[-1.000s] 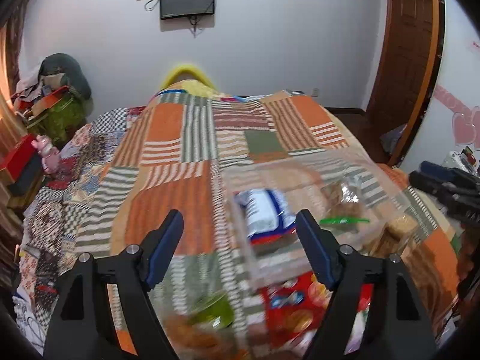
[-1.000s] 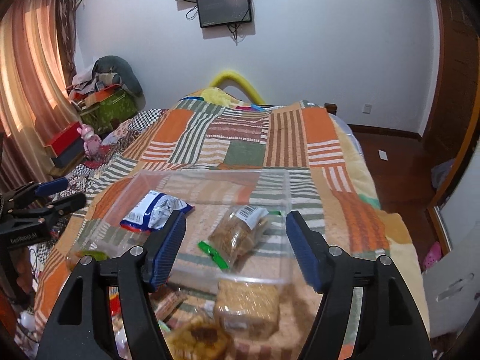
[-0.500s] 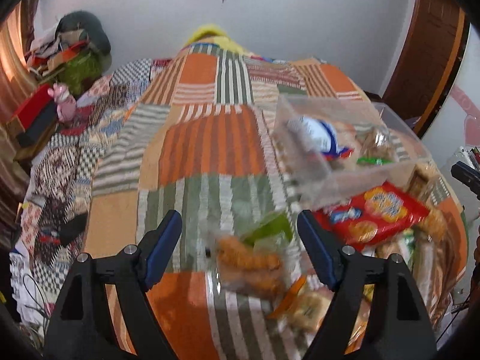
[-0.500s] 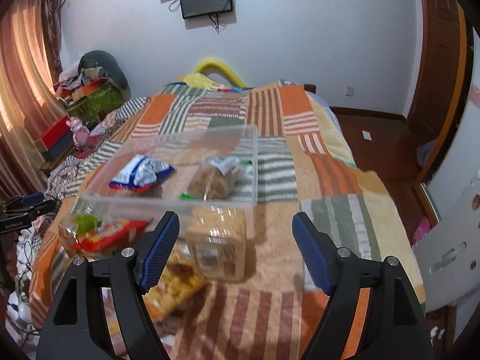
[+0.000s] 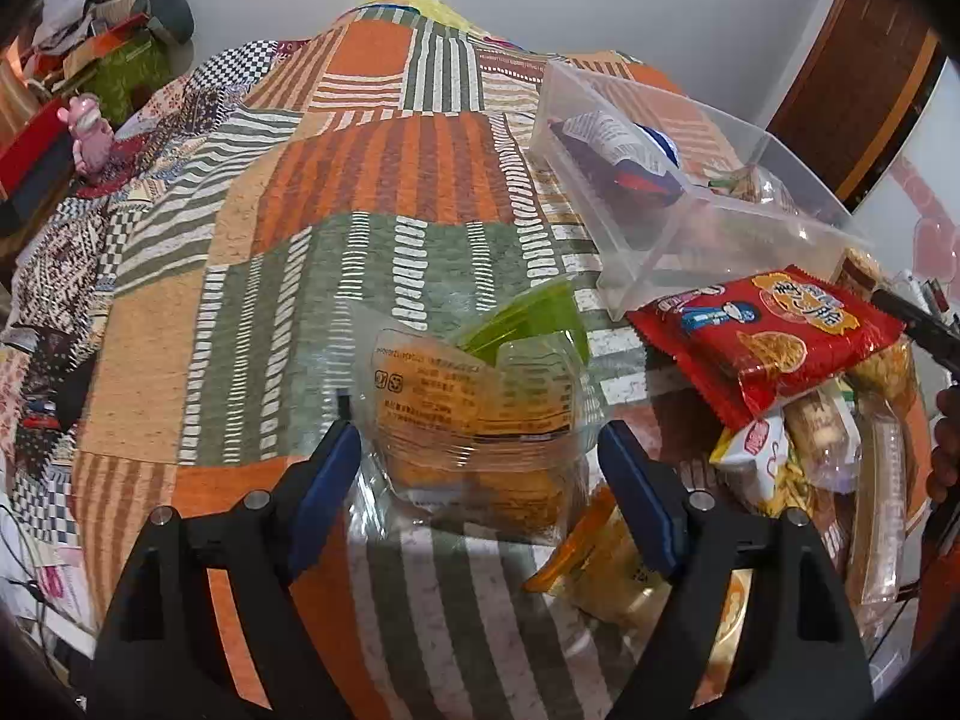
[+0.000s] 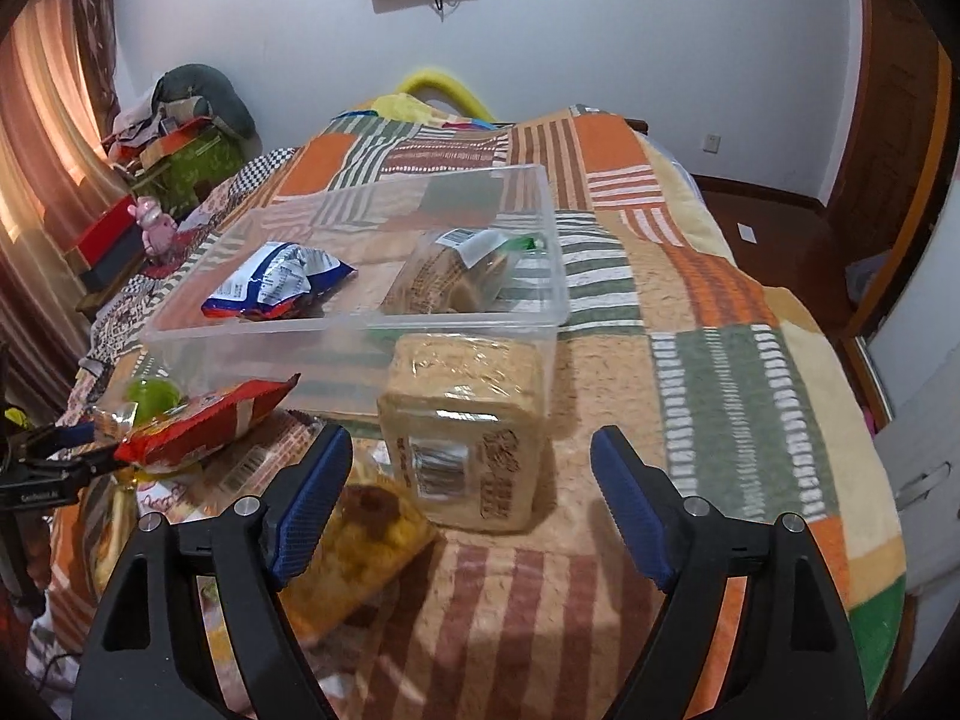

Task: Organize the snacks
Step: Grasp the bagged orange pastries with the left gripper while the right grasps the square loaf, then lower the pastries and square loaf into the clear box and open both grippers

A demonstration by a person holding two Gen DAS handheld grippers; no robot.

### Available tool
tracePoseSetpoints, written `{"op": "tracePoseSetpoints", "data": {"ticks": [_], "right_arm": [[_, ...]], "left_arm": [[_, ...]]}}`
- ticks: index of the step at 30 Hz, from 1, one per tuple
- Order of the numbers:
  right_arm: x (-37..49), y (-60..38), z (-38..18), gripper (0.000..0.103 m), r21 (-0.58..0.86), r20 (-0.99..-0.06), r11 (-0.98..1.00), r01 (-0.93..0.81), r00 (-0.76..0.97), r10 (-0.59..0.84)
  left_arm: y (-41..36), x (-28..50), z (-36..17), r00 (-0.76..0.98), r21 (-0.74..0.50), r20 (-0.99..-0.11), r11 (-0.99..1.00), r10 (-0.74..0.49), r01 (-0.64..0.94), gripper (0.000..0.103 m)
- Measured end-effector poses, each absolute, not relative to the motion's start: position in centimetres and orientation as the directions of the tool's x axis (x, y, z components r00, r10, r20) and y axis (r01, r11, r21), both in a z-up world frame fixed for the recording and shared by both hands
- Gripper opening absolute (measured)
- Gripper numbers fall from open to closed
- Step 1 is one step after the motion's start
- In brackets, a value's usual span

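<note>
So the snacks are piled on the patchwork bedspread (image 6: 708, 312) near the bed's foot edge, right in front of a clear plastic bin (image 6: 372, 336). The bin already holds a blue-and-white foil packet (image 6: 282, 285) on its left side and a clear bag of brown biscuits (image 6: 456, 276) on its right.

The left gripper (image 5: 480, 468) hangs over a clear bag of orange snacks (image 5: 474, 414) with a green top. Its fingers (image 5: 324, 492) are spread wide and opening a bit more, with the bag lying between them but not pinched as far as I can see. Just to the right of that bag sits a red cracker packet (image 5: 774, 330), leaning on the bin's near wall, with more wrapped snacks heaped under and beside it.

The right gripper (image 6: 474, 474) points at a wrapped block of tan wafers (image 6: 468, 426) that touches the bin's front wall. Its fingers (image 6: 630, 510) are also spread and opening, the block just ahead of them, untouched. A yellowish snack bag (image 6: 366, 540) lies by its left finger.
</note>
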State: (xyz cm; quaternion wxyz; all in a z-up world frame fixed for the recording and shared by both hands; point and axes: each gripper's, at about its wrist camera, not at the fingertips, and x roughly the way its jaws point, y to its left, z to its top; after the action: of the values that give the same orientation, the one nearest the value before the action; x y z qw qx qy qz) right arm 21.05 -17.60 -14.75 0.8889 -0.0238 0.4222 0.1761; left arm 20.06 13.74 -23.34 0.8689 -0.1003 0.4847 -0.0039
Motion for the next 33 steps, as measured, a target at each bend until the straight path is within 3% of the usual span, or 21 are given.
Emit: {"op": "tracePoseSetpoints", "data": {"ticks": [9, 15, 17, 33], "right_arm": [[22.0, -17.0, -16.0, 0.078, 0.122, -0.770, 0.939, -0.321, 0.566, 0.293], [21.9, -17.2, -15.9, 0.053, 0.127, -0.761, 0.942, -0.310, 0.580, 0.293], [21.9, -17.5, -15.8, 0.053, 0.130, -0.758, 0.942, -0.309, 0.581, 0.296], [20.1, -19.5, -11.6, 0.052, 0.129, -0.683, 0.939, -0.318, 0.658, 0.317]], "left_arm": [[13.1, 20.4, -24.3, 0.543, -0.152, -0.836, 0.983, -0.076, -0.098, 0.076], [12.8, 19.7, -24.0, 0.548, -0.137, -0.833, 0.987, -0.070, -0.082, 0.068], [12.8, 19.5, -23.9, 0.550, -0.133, -0.833, 0.988, -0.066, -0.082, 0.063], [13.7, 17.8, -18.1, 0.644, -0.151, -0.764, 0.984, -0.053, -0.098, 0.060]]}}
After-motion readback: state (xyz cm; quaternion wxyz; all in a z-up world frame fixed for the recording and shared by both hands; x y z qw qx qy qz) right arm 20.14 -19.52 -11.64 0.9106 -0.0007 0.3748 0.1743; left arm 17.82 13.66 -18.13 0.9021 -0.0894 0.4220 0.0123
